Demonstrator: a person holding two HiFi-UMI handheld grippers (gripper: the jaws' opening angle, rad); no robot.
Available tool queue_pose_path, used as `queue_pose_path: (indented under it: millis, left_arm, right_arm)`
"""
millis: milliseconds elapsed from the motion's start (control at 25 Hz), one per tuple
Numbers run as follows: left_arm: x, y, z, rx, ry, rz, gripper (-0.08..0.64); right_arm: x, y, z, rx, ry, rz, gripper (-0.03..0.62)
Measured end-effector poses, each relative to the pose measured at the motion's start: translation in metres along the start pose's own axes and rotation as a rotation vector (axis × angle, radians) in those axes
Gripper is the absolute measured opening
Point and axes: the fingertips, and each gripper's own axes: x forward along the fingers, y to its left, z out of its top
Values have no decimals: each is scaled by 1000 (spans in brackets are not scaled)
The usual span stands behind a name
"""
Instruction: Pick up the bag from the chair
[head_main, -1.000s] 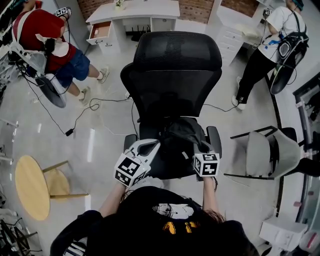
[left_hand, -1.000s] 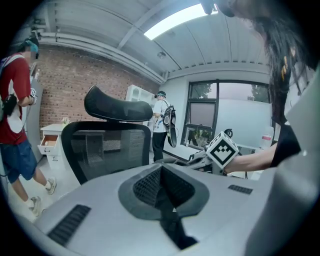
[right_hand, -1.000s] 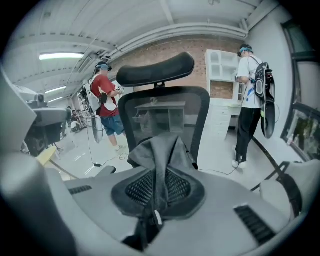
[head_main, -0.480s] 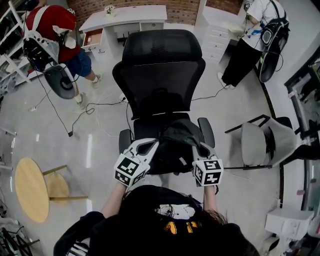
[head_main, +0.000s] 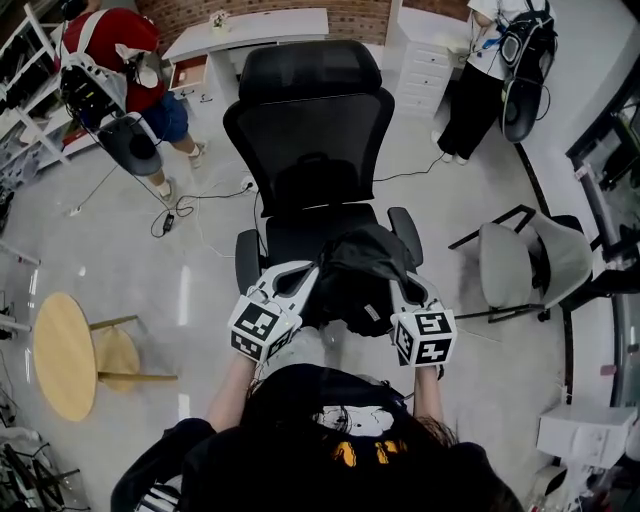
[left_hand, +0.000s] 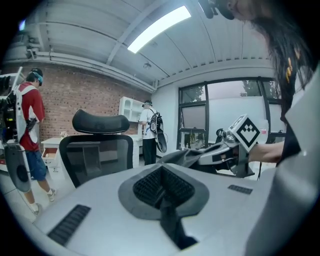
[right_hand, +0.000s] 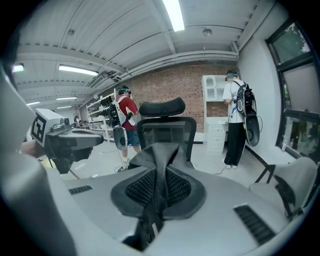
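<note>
A black bag (head_main: 358, 272) hangs between my two grippers over the front of the black office chair's seat (head_main: 290, 238). My left gripper (head_main: 298, 283) is shut on a black strap (left_hand: 169, 220) of the bag at its left side. On the bag's right side my right gripper (head_main: 402, 292) is shut on a fold of its fabric (right_hand: 161, 159). In the left gripper view the bag (left_hand: 182, 157) stretches across to the right gripper (left_hand: 235, 147). The chair's mesh back (head_main: 305, 135) and headrest (right_hand: 161, 107) stand behind the bag.
A round wooden table (head_main: 60, 355) stands at the left, a grey chair (head_main: 520, 262) at the right. A white desk (head_main: 250, 25) and drawers line the back wall. A person in red (head_main: 105, 45) and a person in white (head_main: 490, 50) stand there. A cable (head_main: 190, 215) lies on the floor.
Both grippers have drawn back toward me with the bag between them. The bag has come from the middle of the seat to its front edge.
</note>
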Motion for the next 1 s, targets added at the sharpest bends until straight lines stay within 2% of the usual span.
queue_pose_path:
  millis: [440, 680, 1000]
  left_arm:
    - [-45, -67, -8, -36, 0, 74, 5]
    - [-81, -75, -12, -31, 31, 119, 5]
    - [-110, -74, -27, -38, 79, 144, 5]
  right_arm:
    - [-63, -2, -29, -28, -3, 0, 23]
    - [-79, 11, -50, -3, 24, 14, 23]
    - [-96, 33, -68, 20, 44, 30, 23]
